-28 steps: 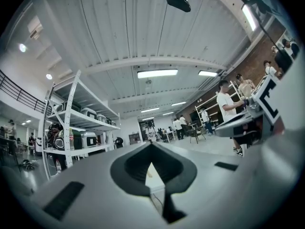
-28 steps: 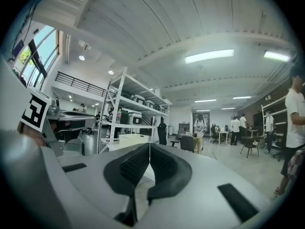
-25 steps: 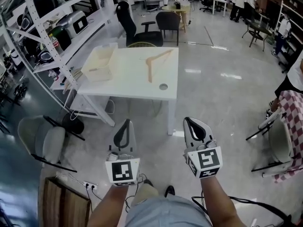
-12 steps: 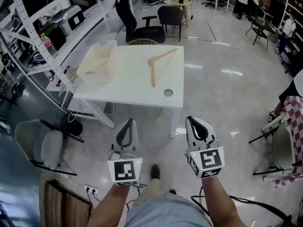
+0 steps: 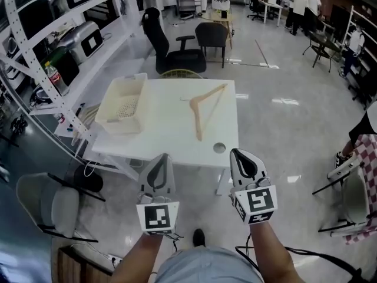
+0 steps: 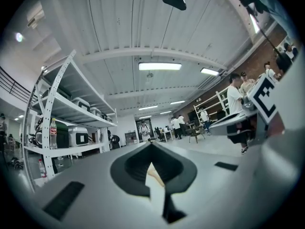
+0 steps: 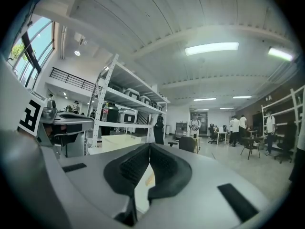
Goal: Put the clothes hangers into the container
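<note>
A wooden clothes hanger [image 5: 206,108] lies on the white table [image 5: 171,140], right of centre. A pale slatted container [image 5: 122,106] stands on the table's left end and shows nothing inside from here. My left gripper [image 5: 158,164] and right gripper [image 5: 242,158] are held level side by side, just short of the table's near edge. Both are shut with nothing between the jaws. The tips meet in the left gripper view [image 6: 151,144] and in the right gripper view [image 7: 149,145], where the container [image 7: 116,141] shows beyond the jaws on the left.
A metal shelving rack [image 5: 53,46] with cases runs along the left. A black office chair [image 5: 168,46] stands behind the table and a grey chair [image 5: 50,202] at the lower left. A person in checked clothing [image 5: 365,152] is at the right edge, and several people stand far back.
Both grippers have moved forward together and the table now lies much closer in front of them. Their jaws stayed shut and empty. The hanger and the container have not moved on the table.
</note>
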Motion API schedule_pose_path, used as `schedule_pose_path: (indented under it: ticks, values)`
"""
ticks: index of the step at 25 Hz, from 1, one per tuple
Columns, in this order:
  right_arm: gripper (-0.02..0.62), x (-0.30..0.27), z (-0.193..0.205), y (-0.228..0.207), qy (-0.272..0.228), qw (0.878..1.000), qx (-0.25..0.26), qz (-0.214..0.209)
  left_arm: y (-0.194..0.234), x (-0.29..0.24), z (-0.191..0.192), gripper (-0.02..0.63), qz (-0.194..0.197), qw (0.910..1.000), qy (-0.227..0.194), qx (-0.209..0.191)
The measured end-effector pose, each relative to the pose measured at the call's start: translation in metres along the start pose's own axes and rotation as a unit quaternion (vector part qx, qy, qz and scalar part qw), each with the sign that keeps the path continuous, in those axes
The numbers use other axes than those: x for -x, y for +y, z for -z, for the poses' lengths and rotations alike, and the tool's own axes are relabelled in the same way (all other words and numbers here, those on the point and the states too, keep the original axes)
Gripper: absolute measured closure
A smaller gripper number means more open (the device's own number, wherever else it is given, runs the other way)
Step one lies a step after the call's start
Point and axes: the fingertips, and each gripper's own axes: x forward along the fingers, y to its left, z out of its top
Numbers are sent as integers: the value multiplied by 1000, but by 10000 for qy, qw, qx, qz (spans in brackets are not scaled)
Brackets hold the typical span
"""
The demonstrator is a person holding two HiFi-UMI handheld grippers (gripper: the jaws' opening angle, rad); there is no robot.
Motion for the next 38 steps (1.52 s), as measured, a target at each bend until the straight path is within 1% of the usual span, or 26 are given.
schedule_pose_path:
  ticks: [3,7,15,18,22,25,30,35,38]
  values:
    - [584,-25,-8,-1,-71,9999,62,67,15,-19,1,595,6,9999,-59,155]
    - [584,-49,-13,-2,-103,9998,98,159,29,-39,6,595,99,9998,-148,100]
    - [584,-75,-1,-4,70,9997,150,205,37,-62,26,595,154,9992,14,358]
    - [584,-85,6,-9,151,9995,128,227,38,-73,34,595,189,9992,74,358]
    - [584,-105,16,-17,272,9993,66,254,42,-94,47,595,259,9992,157,242]
    - [584,-122,23,-31,321,9991,9,280,40,-115,54,595,266,9987,282,333]
    - [584,-159,33,-55,383,9990,-88,234,37,-159,64,595,321,9982,424,292]
    - [584,-203,34,-75,418,9990,-114,86,46,-206,65,595,261,9986,422,179]
    - [584,-228,31,-88,392,9992,-88,-12,50,-233,61,595,148,9988,399,258]
